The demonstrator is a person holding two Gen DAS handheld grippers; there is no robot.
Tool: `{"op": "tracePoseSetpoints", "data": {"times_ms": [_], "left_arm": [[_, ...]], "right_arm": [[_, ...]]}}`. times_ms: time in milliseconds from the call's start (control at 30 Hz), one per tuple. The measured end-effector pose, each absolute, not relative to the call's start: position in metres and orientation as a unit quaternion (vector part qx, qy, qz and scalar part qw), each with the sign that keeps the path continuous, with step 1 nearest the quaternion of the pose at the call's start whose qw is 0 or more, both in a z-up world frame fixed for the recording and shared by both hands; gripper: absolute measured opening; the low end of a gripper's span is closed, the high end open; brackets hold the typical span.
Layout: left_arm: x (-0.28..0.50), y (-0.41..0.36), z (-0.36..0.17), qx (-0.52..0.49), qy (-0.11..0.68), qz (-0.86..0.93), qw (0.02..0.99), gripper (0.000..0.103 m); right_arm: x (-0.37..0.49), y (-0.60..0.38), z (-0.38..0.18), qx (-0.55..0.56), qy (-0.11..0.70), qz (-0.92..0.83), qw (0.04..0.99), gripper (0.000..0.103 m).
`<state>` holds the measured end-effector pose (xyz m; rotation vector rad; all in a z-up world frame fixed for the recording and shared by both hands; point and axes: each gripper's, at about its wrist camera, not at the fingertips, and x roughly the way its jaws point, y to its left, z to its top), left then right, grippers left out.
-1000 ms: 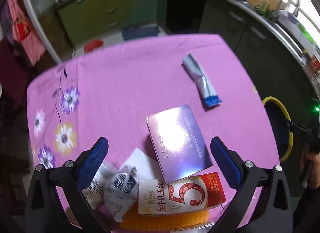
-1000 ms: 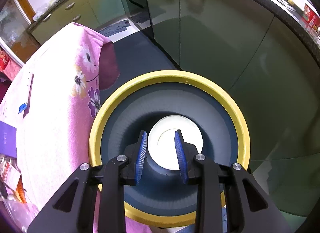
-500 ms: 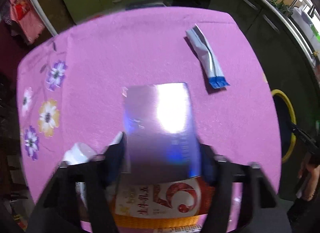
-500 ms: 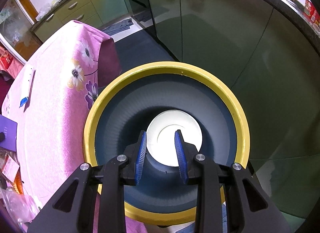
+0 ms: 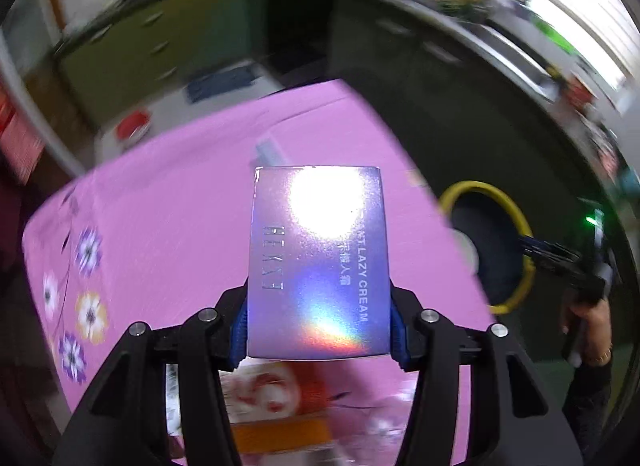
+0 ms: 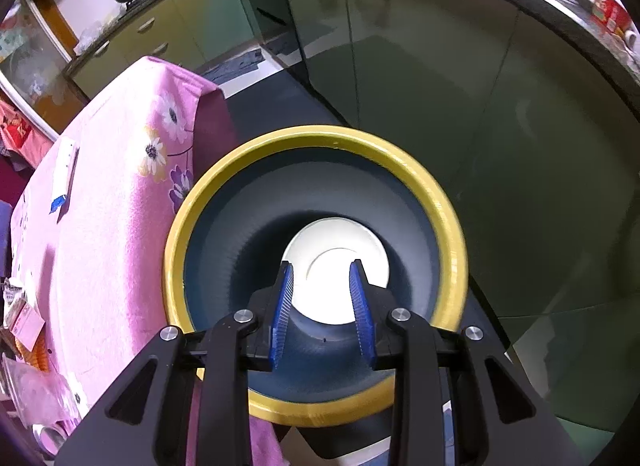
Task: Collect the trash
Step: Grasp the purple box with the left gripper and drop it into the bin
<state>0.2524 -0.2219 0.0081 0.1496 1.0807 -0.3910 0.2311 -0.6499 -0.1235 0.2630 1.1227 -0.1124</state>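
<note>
Left gripper (image 5: 319,316) clamps the purple cream box (image 5: 318,262); right gripper (image 6: 322,308) hangs part-open, holding nothing.

The left wrist view looks steeply down over the pink-clothed counter (image 5: 168,201), with the yellow-rimmed bin (image 5: 516,221) toward three o'clock, while the right wrist view hangs close above that same bin (image 6: 448,201), the counter's cloth (image 6: 108,201) falling at nine o'clock.

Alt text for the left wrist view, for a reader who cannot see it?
The left gripper holds a shiny purple cream box above a pink flowered tablecloth. A yellow-rimmed bin stands on the floor beyond the table's right edge.
</note>
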Motion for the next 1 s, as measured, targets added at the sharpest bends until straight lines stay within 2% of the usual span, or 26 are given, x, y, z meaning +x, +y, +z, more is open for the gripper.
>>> {"op": "tracePoseSetpoints", "data": {"times_ms": [200, 500, 600, 633, 667, 767, 900, 1000], "left_arm": [[0.235, -0.327, 0.011, 0.134, 0.504, -0.292, 0.802, 0.051], [0.230, -0.465, -0.049, 0.223, 0.535, -0.356, 0.733, 0.051], [0.238, -0.481, -0.067, 0.226, 0.548, -0.350, 0.726, 0.053], [0.240, -0.486, -0.072, 0.227, 0.551, -0.347, 0.725, 0.054], [0.242, -0.486, -0.074, 0.228, 0.552, -0.346, 0.723, 0.061], [0.246, -0.492, -0.076, 0.233, 0.540, -0.339, 0.735, 0.071], [0.250, -0.485, -0.059, 0.217, 0.528, -0.343, 0.746, 0.072], [0.247, -0.464, -0.026, 0.186, 0.507, -0.356, 0.763, 0.072]], "right_arm": [[0.206, -0.674, -0.119, 0.135, 0.521, -0.072, 0.840, 0.029], [0.165, -0.705, -0.112, 0.143, 0.510, -0.102, 0.842, 0.029], [0.153, -0.712, -0.107, 0.145, 0.506, -0.105, 0.844, 0.030], [0.150, -0.713, -0.106, 0.146, 0.505, -0.106, 0.844, 0.035], [0.147, -0.713, -0.104, 0.146, 0.503, -0.107, 0.845, 0.037], [0.141, -0.714, -0.100, 0.147, 0.499, -0.107, 0.848, 0.038], [0.136, -0.709, -0.094, 0.145, 0.496, -0.101, 0.850, 0.038], [0.131, -0.699, -0.090, 0.138, 0.495, -0.088, 0.853, 0.038]]}}
